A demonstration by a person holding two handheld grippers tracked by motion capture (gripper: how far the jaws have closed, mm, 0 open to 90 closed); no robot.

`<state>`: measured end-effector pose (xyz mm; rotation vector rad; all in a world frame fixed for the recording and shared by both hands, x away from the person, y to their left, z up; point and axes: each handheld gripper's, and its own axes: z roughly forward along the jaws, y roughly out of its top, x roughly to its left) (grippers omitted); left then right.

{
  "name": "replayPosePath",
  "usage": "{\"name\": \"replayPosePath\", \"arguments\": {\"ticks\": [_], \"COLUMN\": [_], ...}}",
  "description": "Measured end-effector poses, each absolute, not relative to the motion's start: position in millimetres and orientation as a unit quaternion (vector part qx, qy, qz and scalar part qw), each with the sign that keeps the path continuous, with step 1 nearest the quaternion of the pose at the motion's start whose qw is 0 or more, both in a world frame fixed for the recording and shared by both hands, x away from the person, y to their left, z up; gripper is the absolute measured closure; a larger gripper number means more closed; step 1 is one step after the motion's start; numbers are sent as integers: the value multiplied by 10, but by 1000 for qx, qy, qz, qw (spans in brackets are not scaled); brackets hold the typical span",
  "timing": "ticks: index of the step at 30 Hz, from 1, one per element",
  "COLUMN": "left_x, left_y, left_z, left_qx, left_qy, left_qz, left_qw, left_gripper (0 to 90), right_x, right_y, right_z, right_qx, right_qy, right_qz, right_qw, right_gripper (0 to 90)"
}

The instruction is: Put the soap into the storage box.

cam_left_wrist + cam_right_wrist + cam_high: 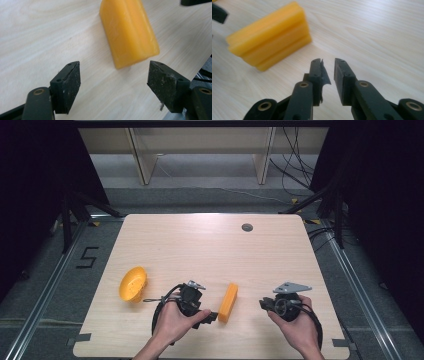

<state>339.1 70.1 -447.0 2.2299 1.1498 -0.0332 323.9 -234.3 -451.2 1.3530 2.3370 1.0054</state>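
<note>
High view: orange block lies on the wooden table between the two grippers, left gripper just beside its near end, right gripper a little apart on the other side. Left gripper view: jaws spread wide and empty, the block's end just ahead, between their lines but untouched. Right gripper view: jaws nearly together with a narrow gap, nothing gripped, the block off to the upper left.

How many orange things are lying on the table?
2. An orange block lies between the two tools, near the front edge. An orange bowl lies tilted at the left. Nothing seems hidden.
</note>
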Motion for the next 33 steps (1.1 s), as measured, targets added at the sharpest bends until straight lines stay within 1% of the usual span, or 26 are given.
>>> {"name": "replayPosePath", "arguments": {"ticks": [2, 3, 5, 6, 8, 9, 13, 15, 17, 18, 23, 24, 26, 31, 33], "left_x": [3391, 3400, 3402, 3420, 3445, 3457, 3551, 3608, 3660, 3682, 3770, 3782, 3802, 3782, 3794], "left_y": [686, 690, 655, 611, 601, 560, 427, 329, 259, 200, 36, 5, -74, -157, -189], "left_z": [-4469, -4452, -4461, -4438, -4424, -4413, -4330, -4303, -4290, -4282, -4281, -4283, -4306, -4336, -4382], "left_qx": [840, 851, 843, 845, 851, 845, 847, 845, 846, 840, 841, 837, 841, 842, 850], "left_qy": [444, 435, 446, 448, 439, 447, 456, 465, 468, 481, 488, 492, 492, 490, 486], "left_qz": [-13, -10, -14, -14, -18, -20, -7, 2, -2, -2, 0, -6, -9, -14, -18], "left_qw": [311, 294, 301, 293, 287, 292, 275, 265, 258, 253, 236, 240, 224, 224, 205], "left_gripper": [259, 259, 259, 259, 259, 259, 264, 268, 281, 290, 296, 301, 308, 308, 311], "right_x": [3222, 3219, 3245, 3226, 3218, 3218, 3228, 3225, 3231, 3230, 3241, 3243, 3253, 3257, 3256], "right_y": [-2418, -2433, -2450, -2426, -2412, -2412, -2405, -2405, -2404, -2403, -2404, -2402, -2405, -2402, -2400], "right_z": [-4524, -4528, -4547, -4532, -4532, -4532, -4553, -4551, -4557, -4555, -4565, -4565, -4573, -4576, -4575], "right_qx": [486, 491, 476, 496, 496, 496, 495, 495, 495, 496, 492, 488, 481, 479, 480], "right_qy": [794, 791, 795, 789, 791, 791, 794, 793, 795, 795, 796, 799, 802, 802, 803], "right_qz": [341, 341, 351, 343, 335, 335, 335, 332, 330, 330, 334, 333, 333, 338, 334], "right_qw": [128, 128, 134, 120, 124, 124, 115, 122, 120, 118, 110, 115, 122, 115, 117], "right_gripper": [748, 744, 738, 731, 728, 728, 719, 717, 715, 714, 711, 710, 709, 708, 707]}}
